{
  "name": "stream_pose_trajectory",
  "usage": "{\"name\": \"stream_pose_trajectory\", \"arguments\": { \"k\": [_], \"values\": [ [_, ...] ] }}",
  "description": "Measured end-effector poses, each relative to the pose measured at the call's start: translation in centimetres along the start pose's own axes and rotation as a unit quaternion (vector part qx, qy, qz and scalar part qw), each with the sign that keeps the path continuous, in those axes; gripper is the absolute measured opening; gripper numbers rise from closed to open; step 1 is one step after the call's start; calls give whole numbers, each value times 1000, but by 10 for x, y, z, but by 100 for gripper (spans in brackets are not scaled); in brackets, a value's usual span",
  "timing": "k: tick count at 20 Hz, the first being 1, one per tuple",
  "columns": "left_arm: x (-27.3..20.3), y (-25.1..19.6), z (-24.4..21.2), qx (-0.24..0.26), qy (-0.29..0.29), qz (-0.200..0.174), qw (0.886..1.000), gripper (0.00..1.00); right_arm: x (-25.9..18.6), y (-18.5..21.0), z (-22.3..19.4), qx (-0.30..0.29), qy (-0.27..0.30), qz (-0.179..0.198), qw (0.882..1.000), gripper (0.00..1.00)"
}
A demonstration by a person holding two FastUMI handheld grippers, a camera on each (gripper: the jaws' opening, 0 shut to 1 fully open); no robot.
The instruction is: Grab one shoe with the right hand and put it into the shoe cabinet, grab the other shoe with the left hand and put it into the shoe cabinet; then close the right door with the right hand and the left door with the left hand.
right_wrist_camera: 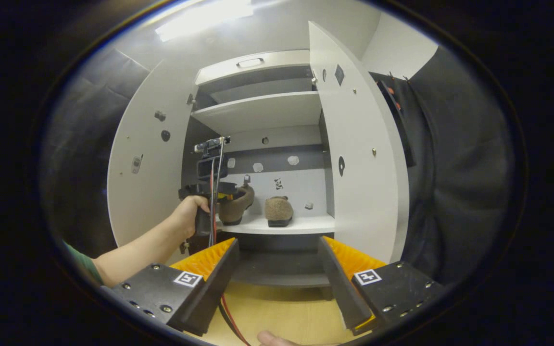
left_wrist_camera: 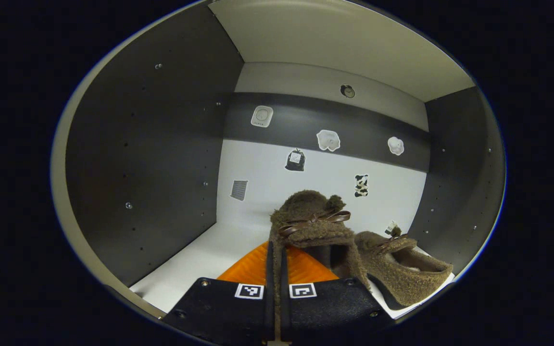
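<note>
Your right hand-held gripper hangs released and empty, facing the shoe cabinet. Farther in, your left hand-held gripper is clenched on the second fuzzy brown shoe, over the shelf. The first shoe already rests just beside it. Both doors remain open.

White shoe cabinet, both doors open. One brown fuzzy slipper on shelf; second brown slipper held by left tool. Right tool empty, fingers apart.
</note>
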State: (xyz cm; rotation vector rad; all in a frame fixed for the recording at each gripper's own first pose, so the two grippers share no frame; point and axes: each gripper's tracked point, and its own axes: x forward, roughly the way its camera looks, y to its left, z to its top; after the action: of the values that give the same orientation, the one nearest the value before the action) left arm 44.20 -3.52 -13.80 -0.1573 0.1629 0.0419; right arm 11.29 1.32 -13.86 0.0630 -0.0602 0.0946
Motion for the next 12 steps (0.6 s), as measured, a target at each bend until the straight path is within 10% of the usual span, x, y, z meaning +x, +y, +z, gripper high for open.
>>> {"name": "stream_pose_trajectory", "arguments": {
  "k": [5, 12],
  "values": [
    [-8, -4, 0, 16, 11, -10, 1000, 14, -14, 6, 6, -3, -7, 1, 1000, 97],
    [-75, 9, 27, 51, -33, -5, 998, 94, -42, 10, 18, -1, -14, -12, 1000, 98]
  ]
}}
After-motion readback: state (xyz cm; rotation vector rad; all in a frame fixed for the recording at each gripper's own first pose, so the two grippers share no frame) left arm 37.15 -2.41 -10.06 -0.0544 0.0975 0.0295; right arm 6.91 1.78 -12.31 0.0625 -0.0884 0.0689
